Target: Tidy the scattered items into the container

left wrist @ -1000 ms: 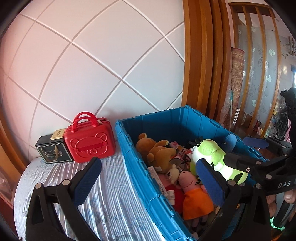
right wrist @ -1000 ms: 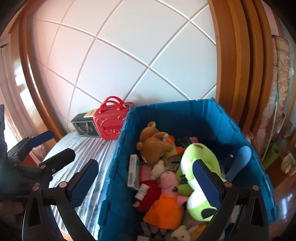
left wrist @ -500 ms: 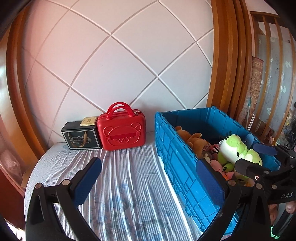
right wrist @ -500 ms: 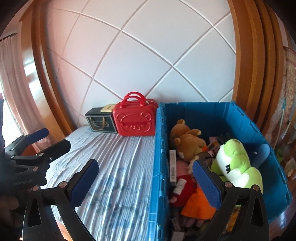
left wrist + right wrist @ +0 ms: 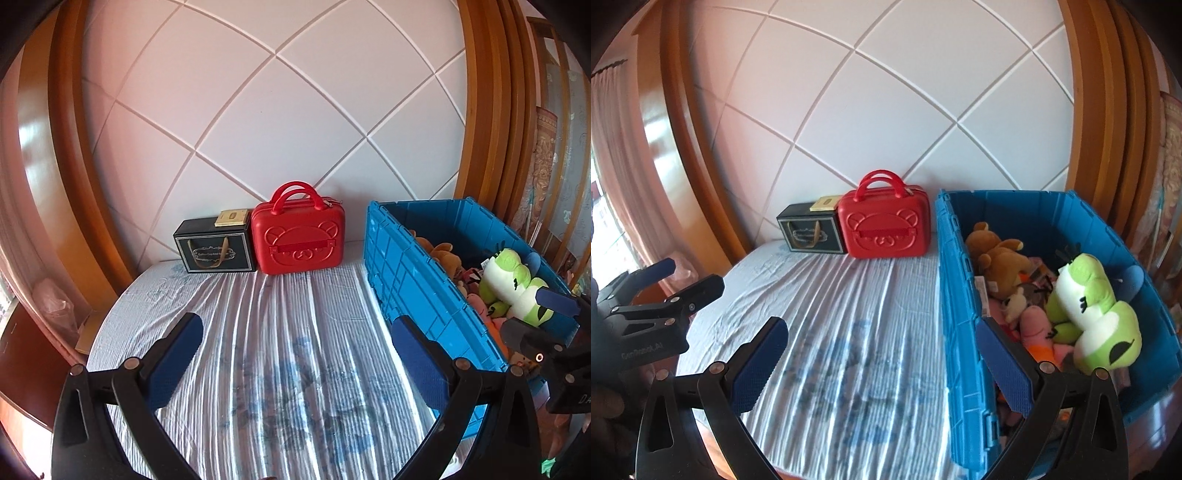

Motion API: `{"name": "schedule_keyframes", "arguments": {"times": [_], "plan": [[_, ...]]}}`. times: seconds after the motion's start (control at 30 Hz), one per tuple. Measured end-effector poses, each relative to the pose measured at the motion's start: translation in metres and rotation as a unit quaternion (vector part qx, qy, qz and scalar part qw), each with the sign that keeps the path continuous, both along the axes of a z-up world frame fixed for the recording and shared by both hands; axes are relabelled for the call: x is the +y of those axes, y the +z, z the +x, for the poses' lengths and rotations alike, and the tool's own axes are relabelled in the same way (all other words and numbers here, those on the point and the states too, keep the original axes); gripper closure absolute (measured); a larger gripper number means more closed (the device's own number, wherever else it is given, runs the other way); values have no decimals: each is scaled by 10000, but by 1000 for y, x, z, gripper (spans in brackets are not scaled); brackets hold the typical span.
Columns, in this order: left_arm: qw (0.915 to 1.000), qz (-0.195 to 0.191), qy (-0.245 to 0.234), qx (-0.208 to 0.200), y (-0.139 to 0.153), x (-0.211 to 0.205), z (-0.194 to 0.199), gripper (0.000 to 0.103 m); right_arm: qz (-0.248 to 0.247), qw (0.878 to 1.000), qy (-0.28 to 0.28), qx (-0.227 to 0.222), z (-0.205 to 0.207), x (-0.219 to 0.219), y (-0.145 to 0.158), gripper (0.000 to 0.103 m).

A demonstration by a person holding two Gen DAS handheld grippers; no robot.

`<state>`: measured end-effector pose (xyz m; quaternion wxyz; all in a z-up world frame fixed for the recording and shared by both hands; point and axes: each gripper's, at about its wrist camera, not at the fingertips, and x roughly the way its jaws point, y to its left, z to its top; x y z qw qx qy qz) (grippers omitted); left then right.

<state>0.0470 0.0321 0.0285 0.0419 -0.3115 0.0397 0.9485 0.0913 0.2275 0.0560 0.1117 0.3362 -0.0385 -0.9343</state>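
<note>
A blue plastic crate stands on the right side of a bed. It holds several plush toys: a green and white frog, a brown bear, a pink pig. My left gripper is open and empty above the striped sheet, left of the crate. My right gripper is open and empty, its right finger in front of the crate's near wall. No loose toy shows on the sheet.
A red bear-face case and a black gift box stand against the white quilted headboard. Wooden frame posts rise on both sides. The bed drops off at left.
Both grippers have pulled back and swung left, away from above the crate. The bed sheet, red case and black box now fill the middle of both views. Both stay open.
</note>
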Motion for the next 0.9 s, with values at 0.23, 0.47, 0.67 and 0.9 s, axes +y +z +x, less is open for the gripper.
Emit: {"name": "schedule_keyframes", "arguments": {"times": [0.23, 0.47, 0.67, 0.9], "plan": [[9998, 111, -48, -148, -3, -21, 7, 0, 58, 9999, -119, -32, 11, -15, -2, 0], [9997, 143, -118, -138, -5, -30, 17, 0, 74, 9995, -286, -57, 22, -18, -4, 0], [9997, 130, -135, -165, -8, -34, 24, 0, 141, 9990, -412, -43, 32, -18, -4, 0], [9996, 138, -166, -156, -8, -34, 32, 0, 253, 9984, -504, -61, 41, -14, -4, 0]]}}
